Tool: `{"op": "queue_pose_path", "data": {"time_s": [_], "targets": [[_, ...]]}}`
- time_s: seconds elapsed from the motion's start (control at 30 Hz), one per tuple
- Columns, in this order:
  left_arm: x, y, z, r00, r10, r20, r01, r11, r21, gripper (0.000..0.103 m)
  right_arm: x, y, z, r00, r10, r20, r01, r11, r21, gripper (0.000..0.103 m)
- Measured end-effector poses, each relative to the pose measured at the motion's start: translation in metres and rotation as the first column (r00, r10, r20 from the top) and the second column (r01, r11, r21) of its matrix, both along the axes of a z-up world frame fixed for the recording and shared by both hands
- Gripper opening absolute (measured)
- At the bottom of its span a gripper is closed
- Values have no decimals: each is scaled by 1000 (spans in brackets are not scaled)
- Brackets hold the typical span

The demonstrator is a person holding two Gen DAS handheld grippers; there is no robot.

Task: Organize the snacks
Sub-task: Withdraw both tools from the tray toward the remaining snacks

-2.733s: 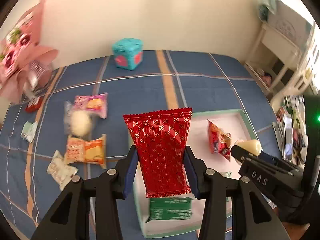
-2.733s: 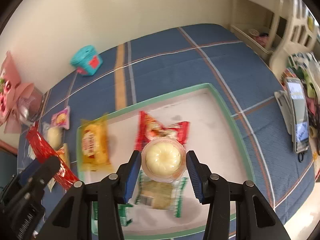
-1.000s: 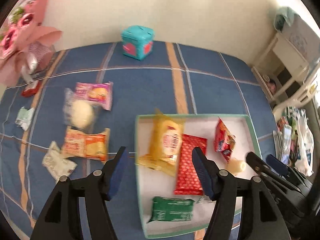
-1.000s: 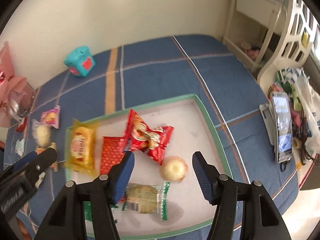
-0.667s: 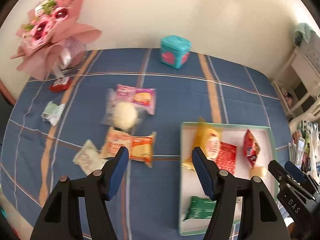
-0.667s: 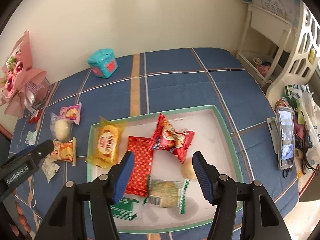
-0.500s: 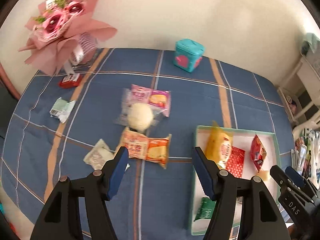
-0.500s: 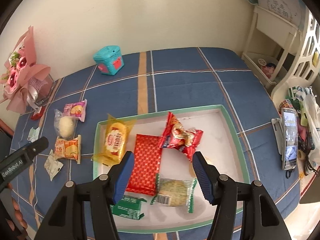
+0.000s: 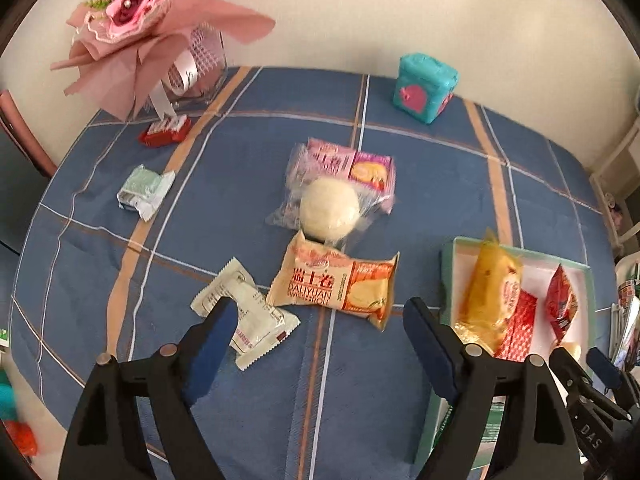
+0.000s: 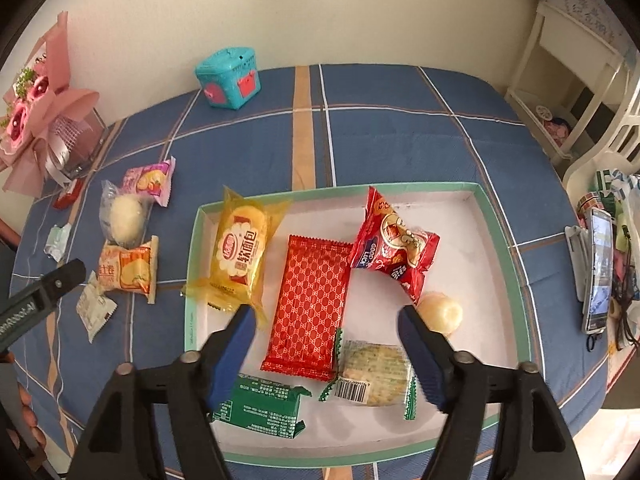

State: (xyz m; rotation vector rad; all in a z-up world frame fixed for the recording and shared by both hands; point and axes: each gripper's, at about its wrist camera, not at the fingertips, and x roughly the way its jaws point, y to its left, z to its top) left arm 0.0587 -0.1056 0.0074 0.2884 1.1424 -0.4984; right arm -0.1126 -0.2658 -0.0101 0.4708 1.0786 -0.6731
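Six snacks lie in the tray (image 10: 498,216) (both grippers (image 9: 316,318) (image 10: 326,320) gape empty), while several wrapped snacks (image 9: 334,290) await on the tablecloth (image 9: 256,152).

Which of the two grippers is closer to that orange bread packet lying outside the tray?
Left. The left gripper hovers just short of the orange packet; the right gripper is over the tray.

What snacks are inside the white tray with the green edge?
The tray holds six: a yellow bread pack, a red patterned wrapper, a red snack bag, a round jelly cup, a cracker pack and a green packet partly hidden behind the claw.
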Motion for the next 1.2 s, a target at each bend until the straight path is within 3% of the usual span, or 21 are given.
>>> {"op": "queue_pose_path", "data": {"time_s": [0.17,0.27,0.67,1.2], "targets": [[3,3,-5,1000,28,10,-28,1000,10,95,-1,-1,-1,1000,-9,2,9,1000,7,87],[6,6,-7,999,45,9,-45,999,15,95,0,0,-1,1000,-10,5,10,1000,5,103],[15,18,-10,995,103,-10,-103,995,4,98,11,9,-4,1000,21,8,-21,1000,-4,103],[48,64,-7,976,218,19,-216,975,-60,100,64,56,-15,992,111,66,-112,993,24,103]]}}
